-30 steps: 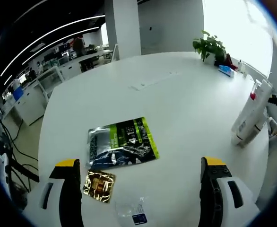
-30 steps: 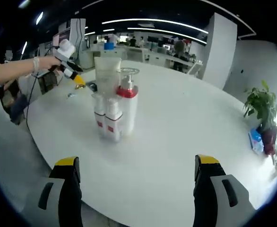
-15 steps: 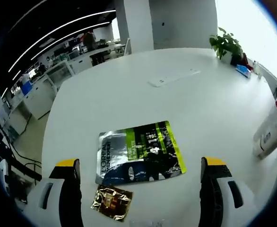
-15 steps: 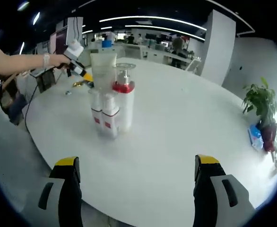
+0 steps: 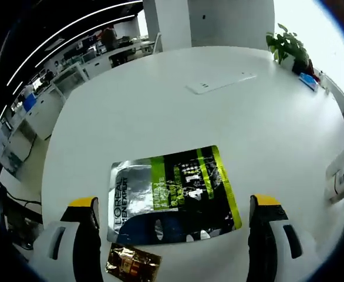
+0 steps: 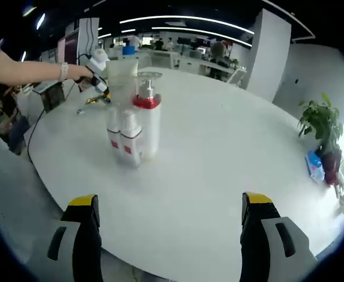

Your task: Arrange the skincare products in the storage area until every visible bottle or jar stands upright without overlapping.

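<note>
A silver, green and black L'Oreal sachet (image 5: 172,195) lies flat on the white round table (image 5: 178,111), just ahead of my open left gripper (image 5: 175,247). A small gold sachet (image 5: 131,264) lies between the left jaws. At the right edge stand white tubes (image 5: 343,176). In the right gripper view, a cluster of upright products stands on the table: a pump bottle with a red collar (image 6: 147,120), two small white tubes (image 6: 124,138) and a tall pale tube (image 6: 120,76) behind. My right gripper (image 6: 167,241) is open and empty, well short of them. The left gripper (image 6: 98,61) shows beyond the cluster in a person's hand.
A potted plant (image 6: 321,126) and a blue pack (image 6: 314,166) sit at the table's far side. A flat white strip (image 5: 219,83) lies further up the table. Desks and people fill the office behind. Bare tabletop lies between my right gripper and the cluster.
The left gripper has moved forward over the table; the L'Oreal sachet now sits nearer and larger, and the gold sachet has slid to the bottom. The right view shifted slightly.
</note>
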`<action>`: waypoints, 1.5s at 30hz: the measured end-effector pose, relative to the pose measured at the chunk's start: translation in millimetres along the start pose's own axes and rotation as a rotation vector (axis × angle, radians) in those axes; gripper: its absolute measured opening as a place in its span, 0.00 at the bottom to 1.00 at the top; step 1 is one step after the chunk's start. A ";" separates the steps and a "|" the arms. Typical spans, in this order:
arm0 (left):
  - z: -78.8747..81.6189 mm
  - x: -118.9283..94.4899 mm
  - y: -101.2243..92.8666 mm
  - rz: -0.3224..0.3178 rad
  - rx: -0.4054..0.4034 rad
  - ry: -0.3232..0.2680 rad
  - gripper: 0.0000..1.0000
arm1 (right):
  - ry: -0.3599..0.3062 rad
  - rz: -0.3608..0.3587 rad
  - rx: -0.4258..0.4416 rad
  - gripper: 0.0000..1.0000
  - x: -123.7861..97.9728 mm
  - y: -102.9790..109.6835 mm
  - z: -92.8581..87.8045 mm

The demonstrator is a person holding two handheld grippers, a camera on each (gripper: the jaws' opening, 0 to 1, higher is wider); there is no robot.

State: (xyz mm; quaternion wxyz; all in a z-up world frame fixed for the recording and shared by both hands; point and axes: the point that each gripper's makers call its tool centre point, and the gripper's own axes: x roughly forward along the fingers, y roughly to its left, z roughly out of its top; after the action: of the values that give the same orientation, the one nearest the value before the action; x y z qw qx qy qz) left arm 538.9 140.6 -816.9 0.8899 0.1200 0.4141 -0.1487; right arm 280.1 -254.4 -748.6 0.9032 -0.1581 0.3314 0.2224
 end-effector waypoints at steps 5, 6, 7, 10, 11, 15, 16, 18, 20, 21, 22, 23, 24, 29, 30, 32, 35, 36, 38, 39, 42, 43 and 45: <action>-1.2 7.1 2.1 0.002 -0.003 0.026 1.00 | 0.038 -0.007 -0.011 1.00 1.1 -1.6 -8.0; -1.0 10.3 2.5 -0.001 -0.007 0.033 1.00 | 0.040 -0.009 -0.010 1.00 0.9 -2.1 -8.4; -1.2 11.9 2.3 -0.005 -0.008 0.036 1.00 | 0.040 -0.012 -0.006 1.00 0.8 -3.6 -8.6; -0.9 16.1 2.5 -0.008 -0.011 0.045 1.00 | 0.036 -0.018 0.004 1.00 0.6 -5.9 -8.3; -1.3 17.8 0.7 -0.015 -0.008 0.050 1.00 | 0.040 -0.019 0.005 1.00 0.5 -6.3 -9.1; -2.3 20.8 0.7 -0.017 -0.018 0.059 1.00 | 0.050 -0.022 0.004 1.00 0.5 -6.5 -11.3; -1.5 23.1 2.2 -0.020 -0.027 0.061 1.00 | 0.050 -0.023 0.006 1.00 0.3 -6.8 -11.5; -1.1 23.5 0.2 -0.025 -0.033 0.061 1.00 | 0.052 -0.025 0.008 1.00 -0.1 -6.5 -11.8; -1.9 22.5 0.0 -0.024 -0.042 0.064 1.00 | 0.055 -0.025 0.007 1.00 -0.4 -6.1 -12.5; -2.5 22.2 -0.2 -0.026 -0.046 0.064 1.00 | 0.057 -0.025 0.008 1.00 -0.4 -6.0 -12.8; -3.5 23.7 -0.3 -0.036 -0.057 0.067 1.00 | 0.059 -0.025 0.008 1.00 -0.4 -5.7 -13.3; -4.5 24.2 0.1 -0.041 -0.069 0.070 1.00 | 0.061 -0.024 0.006 1.00 0.1 -6.3 -13.7; -5.5 24.1 -0.1 -0.047 -0.083 0.072 1.00 | 0.062 -0.024 0.006 1.00 0.2 -6.4 -13.8; -5.2 24.9 -1.8 -0.063 -0.079 0.062 1.00 | 0.065 -0.034 0.010 1.00 0.0 -8.3 -13.9; -3.7 27.0 -0.3 -0.067 -0.072 0.059 1.00 | 0.065 -0.034 0.011 1.00 0.2 -8.7 -13.7; -1.9 27.6 -0.4 -0.073 -0.058 0.048 1.00 | 0.064 -0.032 0.012 1.00 0.3 -8.5 -13.5; -1.1 28.7 0.4 -0.080 -0.050 0.043 1.00 | 0.074 -0.028 0.007 1.00 0.8 -7.3 -15.4; -1.0 28.9 0.6 -0.081 -0.048 0.042 1.00 | 0.076 -0.028 0.004 1.00 1.0 -7.4 -15.6; -1.7 28.0 0.5 -0.085 -0.043 0.040 0.99 | 0.076 -0.029 0.005 1.00 1.0 -7.6 -15.7; -2.4 27.1 0.3 -0.089 -0.039 0.037 0.99 | 0.076 -0.029 0.005 1.00 1.0 -7.6 -15.6; -3.7 25.5 1.0 -0.095 -0.033 0.023 0.97 | 0.077 -0.032 0.006 1.00 1.1 -8.7 -15.8; -3.6 24.6 1.0 -0.097 -0.030 0.020 0.96 | 0.078 -0.031 0.005 1.00 1.4 -8.7 -16.1; -3.6 25.4 2.2 -0.105 -0.022 0.020 0.93 | 0.080 -0.030 0.002 1.00 1.4 -8.2 -16.3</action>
State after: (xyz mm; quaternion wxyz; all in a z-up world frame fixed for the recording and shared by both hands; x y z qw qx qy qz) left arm 552.7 139.7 -838.6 0.8781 0.0897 0.4302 -0.1892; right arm 276.6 -268.0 -760.4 0.8926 -0.1706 0.3652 0.2022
